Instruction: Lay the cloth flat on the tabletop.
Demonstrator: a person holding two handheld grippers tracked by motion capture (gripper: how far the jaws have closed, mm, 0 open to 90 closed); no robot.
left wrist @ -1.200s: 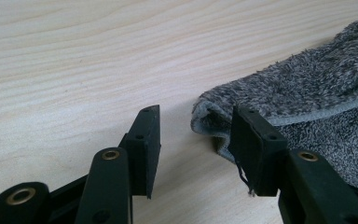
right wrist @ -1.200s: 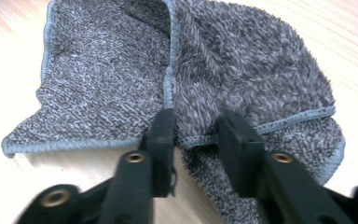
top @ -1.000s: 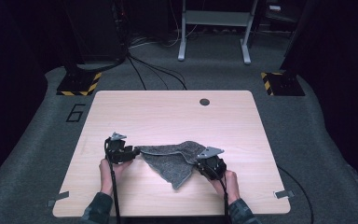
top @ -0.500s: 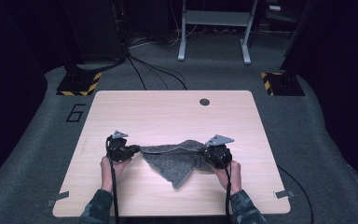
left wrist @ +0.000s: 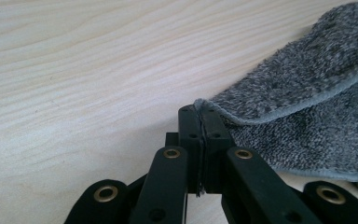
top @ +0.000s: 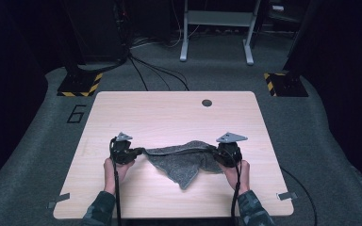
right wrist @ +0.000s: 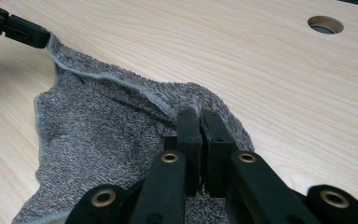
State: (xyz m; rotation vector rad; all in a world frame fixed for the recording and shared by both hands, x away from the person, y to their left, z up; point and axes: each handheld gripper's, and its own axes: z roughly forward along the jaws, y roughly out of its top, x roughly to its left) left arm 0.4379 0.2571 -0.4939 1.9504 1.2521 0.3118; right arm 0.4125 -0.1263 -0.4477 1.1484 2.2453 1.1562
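Note:
A grey terry cloth (top: 181, 162) lies on the light wooden table (top: 169, 113), stretched between both grippers, with one corner hanging toward the front edge. My left gripper (top: 139, 151) is shut on the cloth's left corner; its jaws have just closed there. In the left gripper view the gripper (left wrist: 199, 112) pinches the hemmed corner of the cloth (left wrist: 307, 107). My right gripper (top: 214, 151) is shut on the right end. The right gripper view has the gripper (right wrist: 200, 114) pinching a fold of cloth (right wrist: 102, 135), and the left gripper (right wrist: 14, 28) at the far corner.
A round cable hole (top: 207, 102) sits near the table's far edge. Two tape strips (top: 59, 202) (top: 287, 195) mark the front corners. Beyond the table, yellow-black striped stand bases (top: 80, 84) (top: 283, 82) and cables lie on grey carpet.
The right gripper has moved right and a little up with the cloth's end, pulling the cloth longer between the hands. The left hand has stayed put.

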